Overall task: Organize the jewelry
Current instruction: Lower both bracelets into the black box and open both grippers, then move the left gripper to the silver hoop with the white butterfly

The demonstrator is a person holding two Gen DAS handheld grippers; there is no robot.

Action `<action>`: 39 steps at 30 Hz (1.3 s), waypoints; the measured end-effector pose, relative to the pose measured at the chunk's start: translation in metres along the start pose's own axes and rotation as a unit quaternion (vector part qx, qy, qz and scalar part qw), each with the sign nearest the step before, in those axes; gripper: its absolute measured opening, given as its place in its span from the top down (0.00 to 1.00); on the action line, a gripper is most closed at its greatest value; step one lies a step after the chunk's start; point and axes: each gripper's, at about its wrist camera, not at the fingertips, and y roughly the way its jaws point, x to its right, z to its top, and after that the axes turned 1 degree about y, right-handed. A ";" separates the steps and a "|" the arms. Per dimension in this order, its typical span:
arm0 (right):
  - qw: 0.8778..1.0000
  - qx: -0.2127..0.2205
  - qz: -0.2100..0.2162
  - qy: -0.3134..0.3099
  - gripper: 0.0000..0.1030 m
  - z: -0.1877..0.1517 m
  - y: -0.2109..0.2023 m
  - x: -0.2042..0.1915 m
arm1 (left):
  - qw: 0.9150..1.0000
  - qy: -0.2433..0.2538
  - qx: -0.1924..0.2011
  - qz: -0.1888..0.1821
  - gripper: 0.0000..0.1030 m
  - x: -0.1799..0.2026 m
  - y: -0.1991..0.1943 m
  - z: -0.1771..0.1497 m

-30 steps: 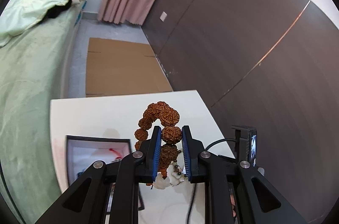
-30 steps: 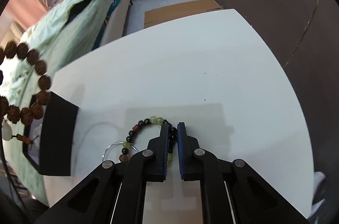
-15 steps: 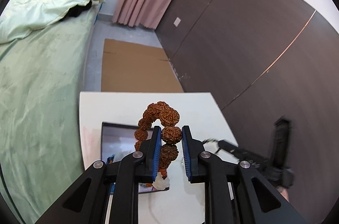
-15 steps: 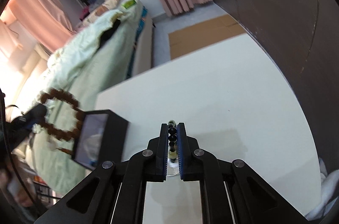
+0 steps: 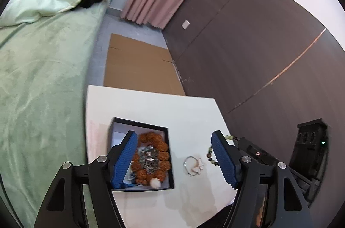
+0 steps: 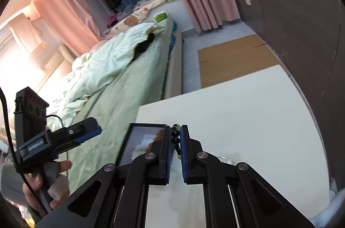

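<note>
The chunky brown seed bracelet (image 5: 151,154) is sitting in the black box (image 5: 140,123) now, curled around some silvery stuff, which looks like where the jewelry is meant to go. The left gripper (image 5: 174,160) hangs right over the box, its jaws just sprung wide with nothing between them. The right gripper (image 6: 175,154) is pinched tight on the dark-and-green bead bracelet (image 6: 175,137), lifted off the white table (image 5: 189,111), probably next for the box. A little silver ring bracelet (image 5: 193,165) lies just right of the box.
</note>
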 end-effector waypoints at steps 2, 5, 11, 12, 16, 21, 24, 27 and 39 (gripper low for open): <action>1.000 -0.001 0.010 -0.005 0.91 0.002 0.001 -0.011 | 1.000 -0.004 0.004 0.006 0.30 -0.004 -0.005 0.001; 1.000 -0.004 0.023 -0.017 0.91 0.006 0.006 -0.031 | 1.000 -0.009 0.009 0.009 0.30 -0.011 -0.012 0.002; 0.999 -0.016 0.038 -0.034 0.91 0.009 0.019 -0.060 | 0.999 -0.023 0.020 0.016 0.20 -0.025 -0.026 0.004; 0.998 -0.019 0.040 -0.036 0.91 0.010 0.021 -0.064 | 0.999 -0.024 0.022 0.018 0.17 -0.027 -0.028 0.004; 0.997 -0.021 0.055 -0.048 0.90 0.011 0.032 -0.079 | 0.999 -0.029 0.031 0.019 0.07 -0.033 -0.035 0.005; 0.998 -0.021 0.041 -0.042 0.38 0.009 0.034 -0.077 | 0.999 -0.028 0.033 0.025 0.03 -0.034 -0.038 0.005; 0.999 -0.021 0.036 -0.020 0.38 0.009 0.027 -0.056 | 0.999 -0.025 0.032 0.023 0.02 -0.033 -0.037 0.005; 1.000 -0.019 0.023 -0.001 0.38 0.008 0.016 -0.038 | 0.999 -0.015 0.027 0.022 0.01 -0.026 -0.033 0.004; 1.000 0.002 -0.015 0.026 0.38 -0.020 -0.034 0.015 | 0.999 0.034 0.023 0.016 0.01 0.017 -0.024 -0.004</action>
